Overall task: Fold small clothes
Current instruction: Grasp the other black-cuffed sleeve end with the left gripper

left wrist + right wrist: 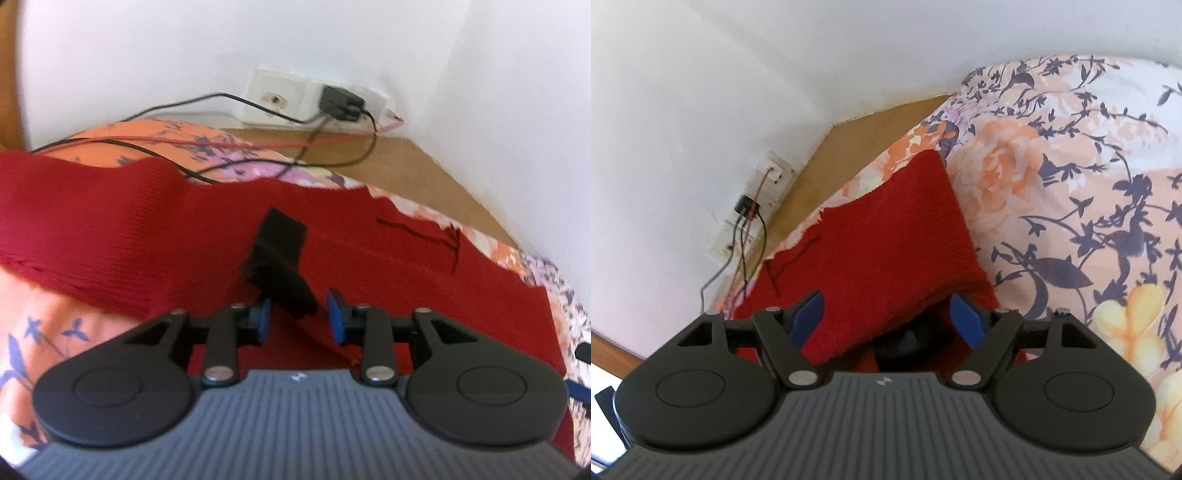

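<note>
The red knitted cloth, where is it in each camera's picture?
Left wrist view: the red knitted cloth stretches across the middle, from the left edge to the right, ahead of the open left claw.
Right wrist view: the same cloth sits centre-left, reaching down between the pads of the open right claw.
Shared landmark: the white wall socket plate with a black plug, behind the flowered bedsheet.

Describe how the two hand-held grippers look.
The left hand-held gripper and right hand-held gripper match: ribbed grey body with a small white logo, two round black discs, black linkage arms with silver pivots, blue finger pads. No hands or sleeves show.
</note>
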`<control>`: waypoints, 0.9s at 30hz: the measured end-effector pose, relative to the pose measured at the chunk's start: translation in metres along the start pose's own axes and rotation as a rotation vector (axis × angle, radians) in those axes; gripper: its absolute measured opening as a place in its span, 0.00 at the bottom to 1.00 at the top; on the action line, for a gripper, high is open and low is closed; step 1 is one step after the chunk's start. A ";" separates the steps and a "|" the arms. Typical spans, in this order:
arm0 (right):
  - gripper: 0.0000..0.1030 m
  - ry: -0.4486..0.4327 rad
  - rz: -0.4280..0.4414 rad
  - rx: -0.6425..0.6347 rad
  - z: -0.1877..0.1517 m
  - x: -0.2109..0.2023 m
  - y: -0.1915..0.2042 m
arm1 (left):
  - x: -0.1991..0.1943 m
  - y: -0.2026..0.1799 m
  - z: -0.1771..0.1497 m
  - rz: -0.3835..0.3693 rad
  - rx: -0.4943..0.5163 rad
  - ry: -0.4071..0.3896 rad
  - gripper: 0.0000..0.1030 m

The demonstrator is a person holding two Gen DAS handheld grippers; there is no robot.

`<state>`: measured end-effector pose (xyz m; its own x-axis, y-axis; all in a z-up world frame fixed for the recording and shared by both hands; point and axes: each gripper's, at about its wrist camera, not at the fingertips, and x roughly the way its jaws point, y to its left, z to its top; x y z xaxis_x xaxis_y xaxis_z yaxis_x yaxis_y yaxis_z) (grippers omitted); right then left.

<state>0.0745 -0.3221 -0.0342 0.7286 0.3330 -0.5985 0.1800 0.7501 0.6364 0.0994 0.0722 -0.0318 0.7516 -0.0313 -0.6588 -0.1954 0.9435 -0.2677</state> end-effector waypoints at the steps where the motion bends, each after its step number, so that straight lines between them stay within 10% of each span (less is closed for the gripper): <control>1: 0.75 -0.007 -0.007 -0.004 0.000 0.001 0.001 | -0.001 0.003 0.001 0.006 -0.011 -0.006 0.34; 7: 0.36 -0.034 -0.131 -0.021 0.004 0.020 -0.009 | 0.010 0.015 -0.001 0.115 -0.007 0.019 0.37; 10: 0.32 -0.050 -0.166 -0.066 0.001 0.025 -0.011 | 0.014 0.015 -0.006 0.125 0.037 0.008 0.38; 17: 0.37 -0.026 -0.159 -0.078 0.000 0.019 -0.006 | 0.007 0.016 -0.003 0.121 0.044 0.024 0.38; 22: 0.68 -0.044 -0.108 -0.115 -0.005 0.001 0.007 | -0.012 0.031 0.004 0.124 0.007 0.008 0.38; 27: 0.73 -0.078 -0.090 -0.181 -0.010 -0.013 0.025 | -0.033 0.058 0.012 0.166 -0.048 -0.004 0.40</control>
<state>0.0632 -0.3021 -0.0158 0.7653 0.2200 -0.6049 0.1304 0.8673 0.4804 0.0714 0.1325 -0.0173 0.7093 0.1246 -0.6938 -0.3465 0.9187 -0.1892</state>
